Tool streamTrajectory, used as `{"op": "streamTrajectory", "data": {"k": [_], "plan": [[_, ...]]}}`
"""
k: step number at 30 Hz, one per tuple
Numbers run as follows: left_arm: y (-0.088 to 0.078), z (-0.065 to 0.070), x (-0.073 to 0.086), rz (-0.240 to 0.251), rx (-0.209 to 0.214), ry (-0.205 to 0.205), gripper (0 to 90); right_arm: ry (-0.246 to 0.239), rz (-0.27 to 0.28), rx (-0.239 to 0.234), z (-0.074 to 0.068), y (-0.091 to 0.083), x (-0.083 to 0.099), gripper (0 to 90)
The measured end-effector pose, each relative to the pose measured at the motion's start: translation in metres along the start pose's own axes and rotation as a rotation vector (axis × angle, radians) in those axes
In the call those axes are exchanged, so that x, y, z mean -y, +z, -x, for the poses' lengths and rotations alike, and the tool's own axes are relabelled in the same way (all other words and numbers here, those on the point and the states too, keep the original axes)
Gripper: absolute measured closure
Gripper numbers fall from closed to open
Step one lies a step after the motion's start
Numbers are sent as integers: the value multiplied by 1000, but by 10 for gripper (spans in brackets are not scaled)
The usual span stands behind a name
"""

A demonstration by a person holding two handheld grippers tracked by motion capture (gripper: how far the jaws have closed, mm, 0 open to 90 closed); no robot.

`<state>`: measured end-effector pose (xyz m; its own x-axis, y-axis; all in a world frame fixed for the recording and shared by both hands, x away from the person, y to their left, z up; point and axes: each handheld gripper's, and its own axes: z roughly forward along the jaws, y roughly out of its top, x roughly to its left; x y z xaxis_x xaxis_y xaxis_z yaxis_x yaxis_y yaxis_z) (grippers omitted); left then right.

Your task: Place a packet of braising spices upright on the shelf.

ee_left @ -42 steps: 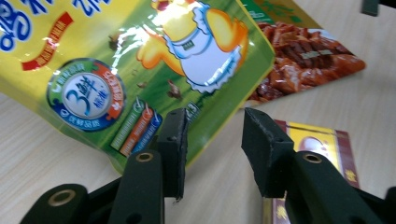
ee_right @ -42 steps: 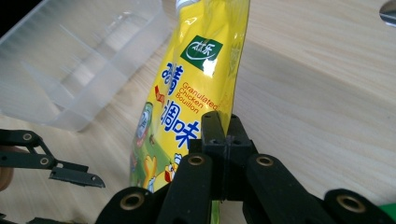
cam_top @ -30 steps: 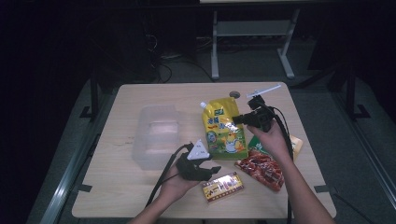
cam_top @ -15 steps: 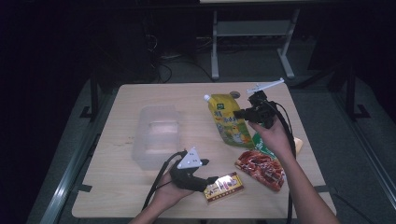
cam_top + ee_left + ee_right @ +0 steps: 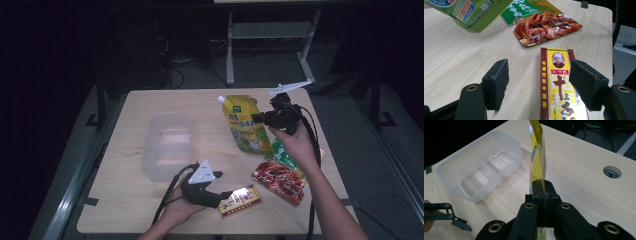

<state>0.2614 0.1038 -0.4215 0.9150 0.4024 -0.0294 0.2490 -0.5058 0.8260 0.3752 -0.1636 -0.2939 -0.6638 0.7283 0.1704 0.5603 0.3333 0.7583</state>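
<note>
I read the job as loading the snack packs into the clear plastic box (image 5: 167,150), which stands toward the left side of the table (image 5: 150,102), and so far it looks empty: both of its compartments show bare in the right gripper view, so I judge nothing is packed yet.

My right gripper (image 5: 261,118) has its jaws clamped together on the edge of the yellow spout pouch (image 5: 246,125), and the pouch hangs off the table surface near the middle, between the box and the right edge, its spout toward the far edge. That one is picked but not placed.

My left gripper (image 5: 225,195) sits near the front edge with its jaws apart; they have just been opening, and the red and yellow seasoning box (image 5: 559,85) lies flat on the table between them. In the left gripper view the left pad is clear of it; the right pad is close against its side, and I cannot tell if it touches. I would not call it gripped.

Count: one clear box with two compartments, one yellow pouch, one seasoning box, one red braised-meat packet (image 5: 279,179) toward the front right corner, one green packet (image 5: 286,154) partly under my right hand, and something pale yellow at the right edge behind my wrist that I cannot identify. Four packs at least are left to go in
</note>
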Motion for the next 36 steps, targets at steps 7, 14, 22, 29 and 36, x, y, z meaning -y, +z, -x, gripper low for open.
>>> {"op": "streamTrajectory", "data": {"k": [7,14,22,29,36], "plan": [[-3,-1,1,9,-5,5,297,-16,18,-8,-7,-5,-8,900],[-4,1,1,25,-4,12,292,-28,20,-16,-16,-6,-19,900],[-3,2,2,21,2,9,281,-56,23,-29,-29,-6,-33,900],[-3,7,2,20,13,15,278,-99,36,-50,-45,-2,-47,900],[-2,10,4,17,23,14,277,-138,47,-89,-59,5,-59,900]]}}
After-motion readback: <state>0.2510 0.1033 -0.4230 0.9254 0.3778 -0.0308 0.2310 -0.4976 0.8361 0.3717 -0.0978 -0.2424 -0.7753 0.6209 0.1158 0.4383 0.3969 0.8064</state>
